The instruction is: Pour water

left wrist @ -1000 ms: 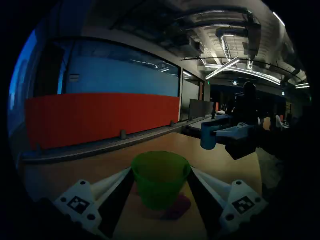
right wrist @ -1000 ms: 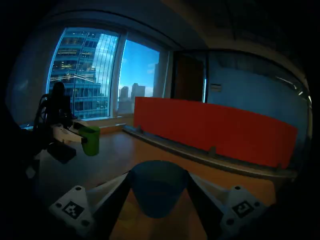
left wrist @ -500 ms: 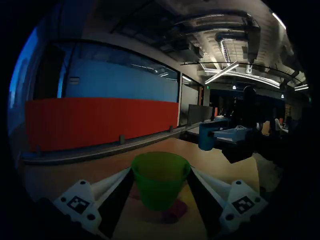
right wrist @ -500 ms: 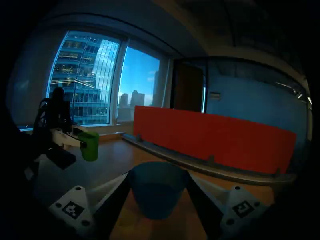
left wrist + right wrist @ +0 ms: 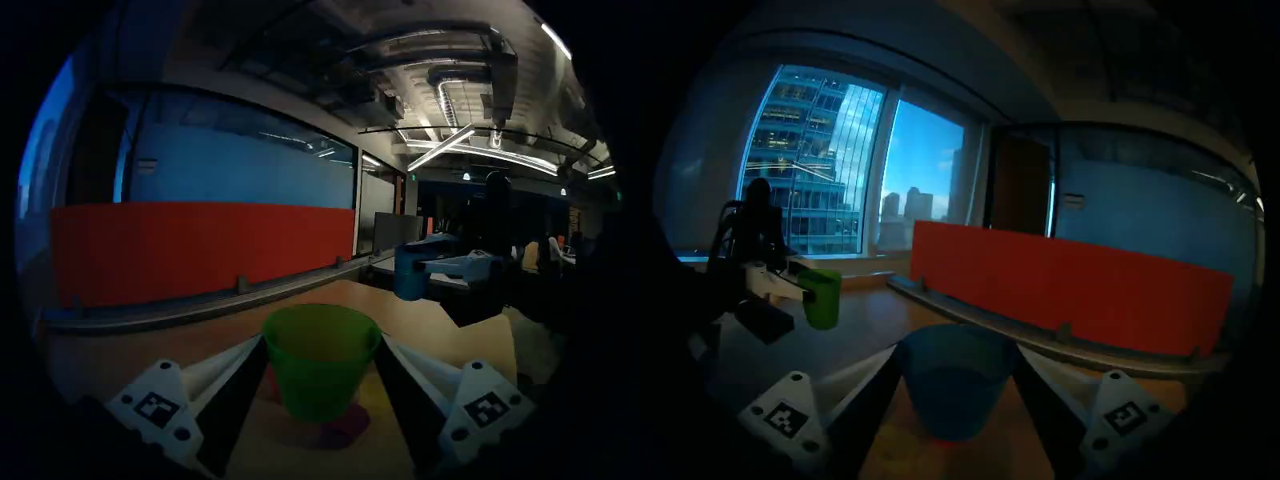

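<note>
While seemingly gripped, two cups: green cup (image 5: pixel 322 364), left tongs (image 5: pixel 321 342); blue cup (image 5: pixel 954 384), right tongs (image 5: pixel 955 352).

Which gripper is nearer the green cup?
Left. The left gripper grips the green cup between its fingers; the right gripper, holding the blue cup, is well apart from it.

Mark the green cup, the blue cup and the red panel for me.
green cup (image 5: pixel 322 366), left gripper view, front wall.
blue cup (image 5: pixel 954 382), right gripper view, front wall.
red panel (image 5: pixel 1072 286), right gripper view, centre of face.
</note>
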### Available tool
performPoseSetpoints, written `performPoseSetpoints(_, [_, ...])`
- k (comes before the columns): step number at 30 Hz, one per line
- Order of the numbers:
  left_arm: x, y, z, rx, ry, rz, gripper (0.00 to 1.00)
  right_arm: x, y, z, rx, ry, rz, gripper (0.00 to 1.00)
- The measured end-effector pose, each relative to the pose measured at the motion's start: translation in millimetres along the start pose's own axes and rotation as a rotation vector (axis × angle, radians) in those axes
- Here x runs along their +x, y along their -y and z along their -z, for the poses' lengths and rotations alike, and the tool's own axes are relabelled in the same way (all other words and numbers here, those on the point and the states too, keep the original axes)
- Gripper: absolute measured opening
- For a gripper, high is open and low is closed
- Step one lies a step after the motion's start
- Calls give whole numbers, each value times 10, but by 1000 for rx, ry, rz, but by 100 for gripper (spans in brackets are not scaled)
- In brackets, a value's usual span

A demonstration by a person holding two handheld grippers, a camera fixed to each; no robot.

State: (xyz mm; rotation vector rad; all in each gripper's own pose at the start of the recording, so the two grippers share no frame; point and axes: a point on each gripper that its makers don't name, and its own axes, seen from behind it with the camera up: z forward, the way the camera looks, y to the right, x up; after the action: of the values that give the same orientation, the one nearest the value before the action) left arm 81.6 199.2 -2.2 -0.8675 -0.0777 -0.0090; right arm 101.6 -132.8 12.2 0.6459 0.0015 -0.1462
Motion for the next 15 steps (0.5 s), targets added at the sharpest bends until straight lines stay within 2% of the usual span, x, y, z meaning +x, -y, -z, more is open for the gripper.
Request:
performPoseSetpoints(9, [33, -54, 30, -4, -6, -17, 88, 104, 55, 20, 15, -7, 26, 93])
performPoseSetpoints(15, [49, -119, 42, -9, -10, -20, 88, 222, 105, 22, 30, -12, 66, 93])
